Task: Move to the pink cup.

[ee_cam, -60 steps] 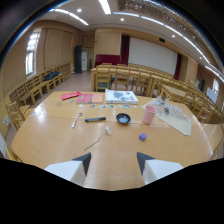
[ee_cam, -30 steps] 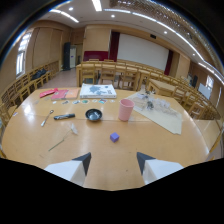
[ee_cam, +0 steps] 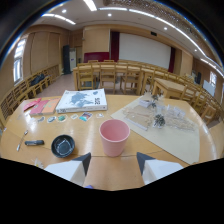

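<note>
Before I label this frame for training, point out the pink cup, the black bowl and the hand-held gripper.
pink cup point(ee_cam: 114, 138), gripper view, front of its wall.
black bowl point(ee_cam: 63, 146), gripper view, its inside.
hand-held gripper point(ee_cam: 114, 161), gripper view, midway between its open fingertips.

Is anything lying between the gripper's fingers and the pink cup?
No. In the gripper view, only bare tabletop separates the open gripper from the pink cup, which stands just ahead of the fingers. The black bowl sits off beside it.
</note>
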`<state>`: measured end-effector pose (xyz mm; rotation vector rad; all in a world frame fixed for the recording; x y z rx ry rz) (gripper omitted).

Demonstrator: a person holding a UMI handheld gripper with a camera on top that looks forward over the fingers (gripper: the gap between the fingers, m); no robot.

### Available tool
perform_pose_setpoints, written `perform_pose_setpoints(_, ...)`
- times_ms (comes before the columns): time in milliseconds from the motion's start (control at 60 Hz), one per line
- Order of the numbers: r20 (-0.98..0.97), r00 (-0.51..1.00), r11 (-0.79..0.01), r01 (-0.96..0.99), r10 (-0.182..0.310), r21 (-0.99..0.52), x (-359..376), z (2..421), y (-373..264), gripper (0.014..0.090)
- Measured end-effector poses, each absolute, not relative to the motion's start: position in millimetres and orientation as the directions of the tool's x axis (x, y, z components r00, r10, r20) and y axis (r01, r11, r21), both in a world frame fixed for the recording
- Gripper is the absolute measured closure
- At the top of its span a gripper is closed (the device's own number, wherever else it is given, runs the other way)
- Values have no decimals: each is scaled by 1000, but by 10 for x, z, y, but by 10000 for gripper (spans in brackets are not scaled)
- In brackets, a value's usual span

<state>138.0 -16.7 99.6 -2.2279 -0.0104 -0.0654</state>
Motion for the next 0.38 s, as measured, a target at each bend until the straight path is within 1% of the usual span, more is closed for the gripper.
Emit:
perform_pose_setpoints(217, 37, 999, -639, 29, 0, -769, 1434, 794, 75, 187)
perform_pose_setpoints(383, 27, 1000, -649, 23, 4, -760, 1441, 760, 90, 181)
